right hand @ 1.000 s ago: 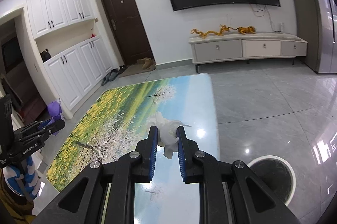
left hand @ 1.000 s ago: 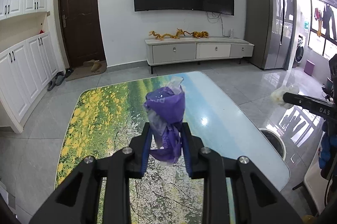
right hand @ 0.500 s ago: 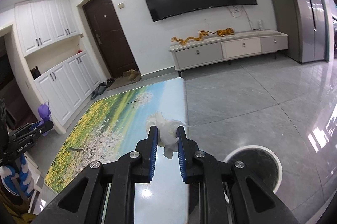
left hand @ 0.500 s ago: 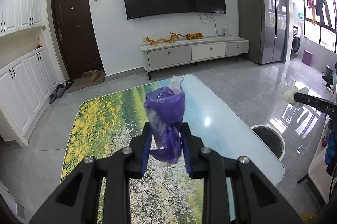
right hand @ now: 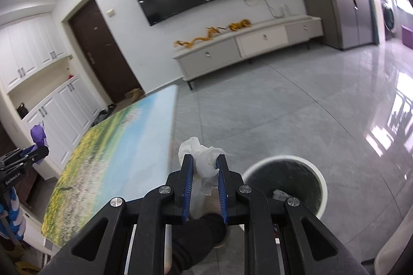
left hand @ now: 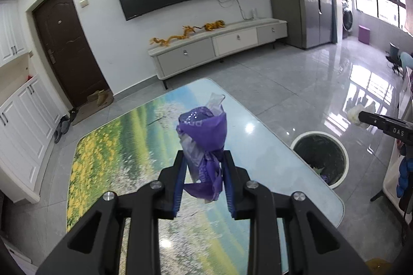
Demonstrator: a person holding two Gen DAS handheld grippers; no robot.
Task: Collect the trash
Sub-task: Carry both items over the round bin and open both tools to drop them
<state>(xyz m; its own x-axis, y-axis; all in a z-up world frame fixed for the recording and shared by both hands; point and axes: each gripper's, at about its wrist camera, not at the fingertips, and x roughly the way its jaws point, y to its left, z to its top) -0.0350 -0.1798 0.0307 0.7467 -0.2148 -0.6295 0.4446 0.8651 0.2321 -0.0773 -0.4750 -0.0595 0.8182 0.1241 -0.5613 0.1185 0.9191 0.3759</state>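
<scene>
While my left tool (left hand: 204, 171) pinches a crinkled purple plastic wrapper (left hand: 202, 143) above the glossy landscape-print bench (left hand: 124, 153), my right tool (right hand: 204, 171) clamps crumpled white tissue (right hand: 204, 158) beside the round white-rimmed bin (right hand: 286, 184); "DAS" lettering shows.

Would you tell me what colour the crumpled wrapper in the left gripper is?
Purple, with some clear film; the wrapper shows best in the left wrist view.

Crinkled purple plastic wrapper (left hand: 204, 143), crumpled white paper tissue (right hand: 204, 161), glossy tiled floor (right hand: 296, 120)
</scene>
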